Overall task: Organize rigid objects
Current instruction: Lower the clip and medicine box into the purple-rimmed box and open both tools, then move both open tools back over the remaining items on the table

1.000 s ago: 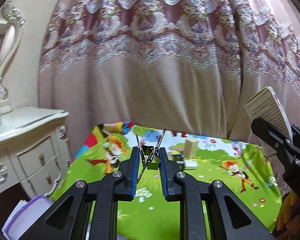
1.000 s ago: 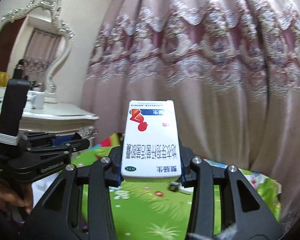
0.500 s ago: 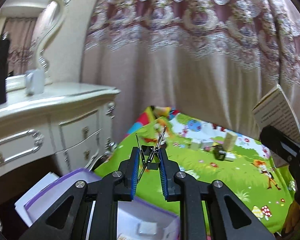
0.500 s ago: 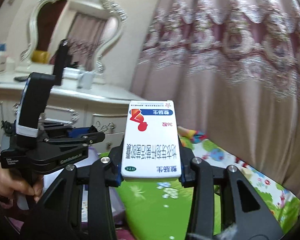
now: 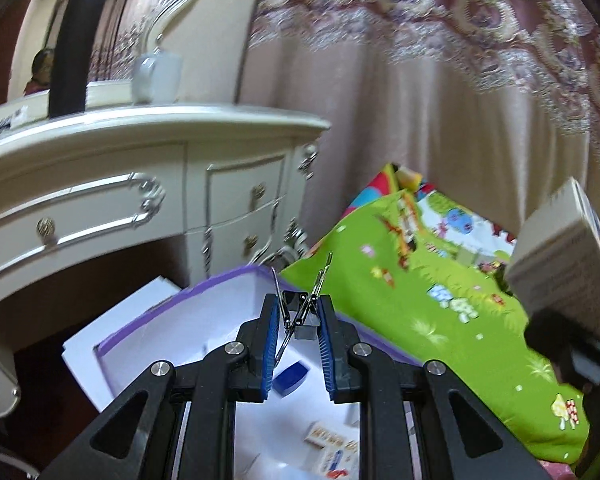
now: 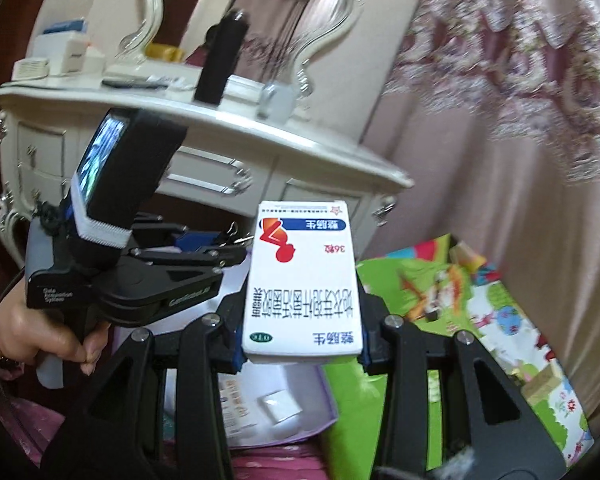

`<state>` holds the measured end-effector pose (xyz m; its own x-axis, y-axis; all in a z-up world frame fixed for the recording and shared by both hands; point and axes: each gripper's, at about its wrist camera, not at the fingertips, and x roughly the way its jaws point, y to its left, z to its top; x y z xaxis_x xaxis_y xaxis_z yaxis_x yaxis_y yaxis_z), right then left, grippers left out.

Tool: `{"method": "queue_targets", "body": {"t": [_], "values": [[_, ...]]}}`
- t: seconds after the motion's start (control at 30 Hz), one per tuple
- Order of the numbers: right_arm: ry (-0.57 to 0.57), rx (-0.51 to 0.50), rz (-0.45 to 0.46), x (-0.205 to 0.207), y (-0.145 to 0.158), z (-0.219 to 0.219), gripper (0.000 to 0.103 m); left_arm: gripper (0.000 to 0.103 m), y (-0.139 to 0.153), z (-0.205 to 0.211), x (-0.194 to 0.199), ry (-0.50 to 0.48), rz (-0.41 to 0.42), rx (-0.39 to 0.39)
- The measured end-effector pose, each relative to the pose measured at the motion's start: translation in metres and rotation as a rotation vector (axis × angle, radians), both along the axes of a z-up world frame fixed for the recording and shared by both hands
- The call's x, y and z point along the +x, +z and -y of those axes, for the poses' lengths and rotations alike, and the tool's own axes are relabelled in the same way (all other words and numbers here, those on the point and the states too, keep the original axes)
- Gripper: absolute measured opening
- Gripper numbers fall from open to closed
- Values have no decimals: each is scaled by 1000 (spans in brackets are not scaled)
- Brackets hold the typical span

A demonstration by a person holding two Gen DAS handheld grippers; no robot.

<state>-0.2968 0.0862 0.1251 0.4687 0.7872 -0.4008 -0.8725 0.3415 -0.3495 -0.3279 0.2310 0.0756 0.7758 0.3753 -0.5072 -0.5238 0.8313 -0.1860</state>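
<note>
Both grippers have swung away from the curtain and the middle of the green play mat toward the white dresser, and a purple-edged white box that was barely in sight a second ago now lies right under them. The left gripper [image 5: 298,320] is clamped shut on a small binder clip [image 5: 302,314], whose wire handles stick up between the blue pads, above the box's open inside. The right gripper [image 6: 302,346] grips a white medicine carton [image 6: 302,280] by its sides, label upside down, also over the box.

The purple-edged box [image 5: 228,280] sits off the mat's left edge, just beside the dresser's [image 5: 140,184] corner leg. Inside lie a small blue block [image 5: 292,376], a printed packet [image 5: 332,446] nearer the camera, and in the right wrist view a small white square piece [image 6: 280,404] and a flat printed carton [image 6: 236,404]. A white lid or sheet [image 5: 112,328] pokes out from under the box's left side.

On the play mat [image 5: 440,292] a few small items remain near its far edge, too blurred to name. A hand [image 6: 40,336] holds the left gripper's handle. On the dresser top stand a dark upright cylinder [image 5: 76,44] and a pale mug [image 5: 156,74] before the mirror.
</note>
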Motion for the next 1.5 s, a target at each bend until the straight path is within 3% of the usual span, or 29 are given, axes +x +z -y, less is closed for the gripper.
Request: {"method": "queue_targets", "body": {"t": [0.33,0.63,0.67,0.73,0.77,0.8,0.87,0.93,1.03,1.2,1.3,1.4,1.5], "values": [[53,-154,-213,16,-45,-23,44,20,-37,-30,2,65,-122,-111],[127,-199,-359,24,-72,-28,45,21,-54,-46,6,114,-196,-178],[139,-200,-369,23,-74,-27,45,25,-55,-48,6,122,-204,-189],[152,-198,-380,22,-78,-24,48,52,-55,-52,9,148,-222,-203],[154,-201,-385,22,-79,-23,55,77,-55,-54,10,169,-229,-209],[149,-199,-387,24,-80,-21,60,87,-54,-54,9,190,-227,-211],[129,-170,-386,30,-77,-13,73,87,-49,-53,7,230,-195,-212],[100,-125,-395,39,-72,-1,74,87,-43,-50,8,239,-174,-205],[0,-69,-401,67,-66,25,75,87,-36,-43,21,211,-172,-195],[-273,-29,-382,118,-69,84,81,87,-30,1,75,26,-219,-171],[-475,-22,-402,157,-81,133,82,87,-36,47,131,-151,-285,-150],[-688,-13,-480,195,-97,190,82,87,-49,99,198,-337,-375,-128],[-819,14,-554,226,-108,235,82,87,-65,146,267,-443,-457,-67]]}}
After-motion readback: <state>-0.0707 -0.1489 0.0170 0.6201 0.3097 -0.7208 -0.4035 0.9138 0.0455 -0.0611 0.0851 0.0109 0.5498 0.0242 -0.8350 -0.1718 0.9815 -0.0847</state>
